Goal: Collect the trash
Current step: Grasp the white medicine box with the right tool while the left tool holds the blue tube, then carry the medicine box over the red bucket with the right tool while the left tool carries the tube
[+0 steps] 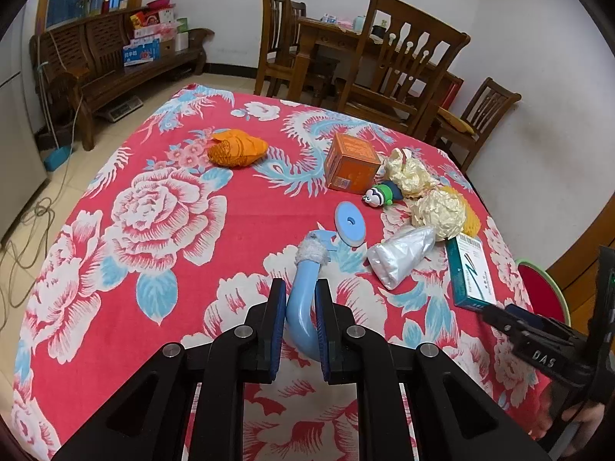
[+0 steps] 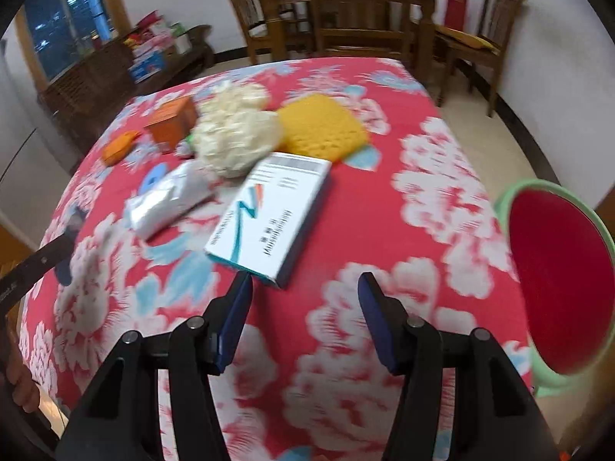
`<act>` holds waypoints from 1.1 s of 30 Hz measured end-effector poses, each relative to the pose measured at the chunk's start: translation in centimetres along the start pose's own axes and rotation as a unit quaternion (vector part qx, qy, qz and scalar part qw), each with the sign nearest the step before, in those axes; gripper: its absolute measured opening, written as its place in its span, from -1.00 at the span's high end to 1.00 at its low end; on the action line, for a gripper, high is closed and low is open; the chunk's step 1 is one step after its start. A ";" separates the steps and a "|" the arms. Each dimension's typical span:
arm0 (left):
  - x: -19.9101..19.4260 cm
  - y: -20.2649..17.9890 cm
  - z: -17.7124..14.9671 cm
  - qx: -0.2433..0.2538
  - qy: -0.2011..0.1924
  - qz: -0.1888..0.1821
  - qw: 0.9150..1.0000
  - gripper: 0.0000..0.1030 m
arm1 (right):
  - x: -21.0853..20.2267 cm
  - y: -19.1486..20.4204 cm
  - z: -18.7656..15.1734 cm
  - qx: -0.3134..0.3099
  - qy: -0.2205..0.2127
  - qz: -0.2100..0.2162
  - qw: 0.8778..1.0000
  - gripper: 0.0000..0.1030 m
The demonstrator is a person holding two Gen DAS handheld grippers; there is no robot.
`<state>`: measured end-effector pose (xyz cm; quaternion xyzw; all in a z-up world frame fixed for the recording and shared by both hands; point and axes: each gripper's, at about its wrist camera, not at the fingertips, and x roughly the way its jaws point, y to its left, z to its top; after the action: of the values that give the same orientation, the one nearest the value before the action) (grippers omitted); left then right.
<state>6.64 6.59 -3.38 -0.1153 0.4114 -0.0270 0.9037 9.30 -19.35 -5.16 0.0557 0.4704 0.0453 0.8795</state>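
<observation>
**A:** Red floral cloth covers the table (image 1: 153, 238), and most of the trash sits bunched toward its right edge. Where does it go?

**B:** Into the green-rimmed bin (image 2: 557, 280) with the red inside, which I judge stands just off the table's near right corner.

**A:** What are you on now?

**B:** The white-and-teal carton (image 2: 269, 215), lying flat near that right edge, touching the cream paper wads (image 2: 238, 134) at its far end. My right claw (image 2: 303, 307) stands about half open and empty, its left pad just at the carton's near corner.

**A:** And the other one?

**B:** My left claw (image 1: 300, 307) is clamped tight on a curved pale-blue handle (image 1: 301, 299).

**A:** How do you take the carton cleanly?

**B:** I'd straddle its narrow width so both pads meet the long sides squarely, not that corner. Otherwise it may pivot and shove the silver pouch (image 2: 169, 203) beside it. Then lift clear before swinging over the bin.
</observation>
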 end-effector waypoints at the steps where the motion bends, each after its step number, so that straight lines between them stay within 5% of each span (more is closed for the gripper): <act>1: 0.1 0.0 0.0 0.000 0.001 -0.001 1.000 0.71 | -0.2 -0.4 0.0 0.010 -0.001 0.001 1.000 -0.16; 12: 0.7 -0.4 0.2 -0.002 0.007 -0.004 1.000 0.71 | -0.5 2.3 1.1 0.016 -0.013 0.035 0.999 -0.31; 25: 1.2 -0.8 0.3 0.000 0.012 -0.008 1.000 0.71 | 2.5 4.2 2.0 0.010 -0.009 -0.026 1.000 -0.41; 28: 1.1 -1.1 0.2 0.003 0.012 -0.010 1.000 0.71 | 2.2 3.8 1.9 0.014 -0.013 -0.031 0.999 -0.10; 33: 0.8 -1.8 0.1 0.011 0.011 -0.013 1.000 0.71 | 1.5 2.7 1.5 0.032 -0.015 -0.011 0.999 -0.06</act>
<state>7.31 4.75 -3.52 -0.1106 0.4195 -0.0445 0.8999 11.28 -16.57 -5.16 0.0793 0.4589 0.0195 0.8847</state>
